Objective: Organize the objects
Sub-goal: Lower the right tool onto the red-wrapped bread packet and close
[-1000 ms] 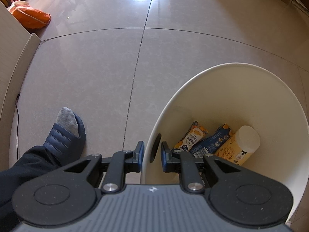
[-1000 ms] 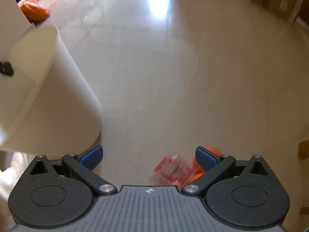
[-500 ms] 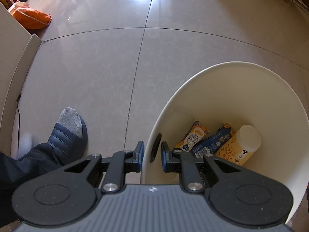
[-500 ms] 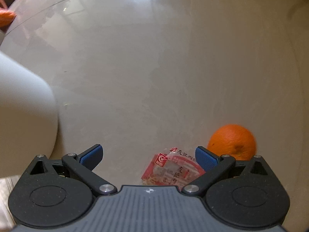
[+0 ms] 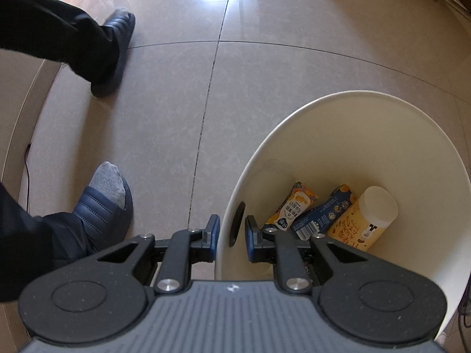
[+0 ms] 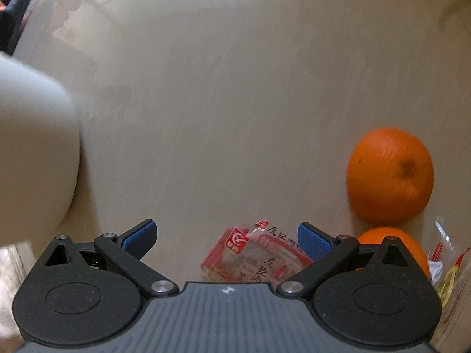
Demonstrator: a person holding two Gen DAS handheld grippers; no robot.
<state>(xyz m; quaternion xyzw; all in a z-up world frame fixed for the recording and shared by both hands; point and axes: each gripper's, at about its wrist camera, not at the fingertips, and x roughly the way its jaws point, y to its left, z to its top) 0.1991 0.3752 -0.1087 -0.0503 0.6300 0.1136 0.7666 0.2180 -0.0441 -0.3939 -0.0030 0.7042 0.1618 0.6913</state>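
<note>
My left gripper (image 5: 232, 232) is shut on the near wall of the white bin (image 5: 368, 95), one finger outside and one inside. At the bin's bottom lie a yellow snack packet (image 5: 294, 206), a blue carton (image 5: 323, 214) and a yellow bottle with a white cap (image 5: 365, 217). My right gripper (image 6: 226, 235) is open, pointing down low over the floor. A red snack packet (image 6: 253, 256) lies below and between its fingers, untouched. An orange (image 6: 388, 173) sits to the right, and a second orange (image 6: 382, 238) is partly hidden behind the right finger.
The bin's outer wall (image 6: 32, 147) fills the left of the right wrist view. A clear wrapped packet (image 6: 450, 264) lies at the far right. A person's slippered feet (image 5: 109, 203) (image 5: 114, 50) stand on the tiled floor left of the bin. A thin cable (image 5: 28, 158) runs along the wall.
My right gripper has come down toward the floor, so the red packet and oranges look larger and a second orange shows. The person's other leg has stepped into the left wrist view.
</note>
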